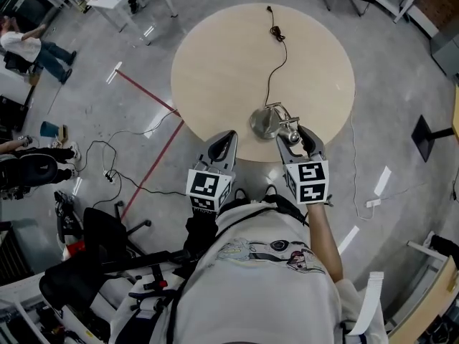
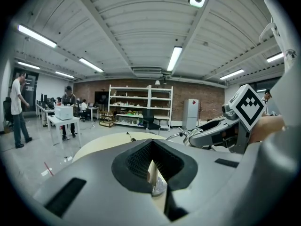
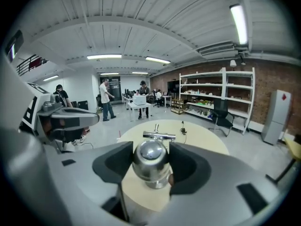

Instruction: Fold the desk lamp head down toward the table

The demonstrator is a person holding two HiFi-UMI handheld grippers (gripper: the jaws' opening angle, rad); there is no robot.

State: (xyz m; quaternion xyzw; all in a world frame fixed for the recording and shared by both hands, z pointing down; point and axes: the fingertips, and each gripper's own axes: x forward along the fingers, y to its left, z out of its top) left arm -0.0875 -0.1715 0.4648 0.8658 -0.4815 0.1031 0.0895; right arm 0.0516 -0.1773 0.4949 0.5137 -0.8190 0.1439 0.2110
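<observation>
The lamp head (image 3: 149, 155) sits between the right tool's (image 3: 150, 167) jaws, seemingly gripped.

Bright, even light fills the room from long ceiling tubes (image 2: 174, 58); in the right gripper view one of them is blown out to plain white. On the grey floor (image 1: 401, 84), small white glare streaks lie left of the table (image 1: 215, 63) and more lie to its right. Shadows are faint and soft-edged. The chrome lamp head (image 3: 150, 158) carries a bright highlight. Both gripper views are fisheye: ceiling beams bow and the corners go black. In them the nearest grey surfaces are soft, while the room beyond the table is sharper. The head view is crisp, with lines bending slightly at its edges.
</observation>
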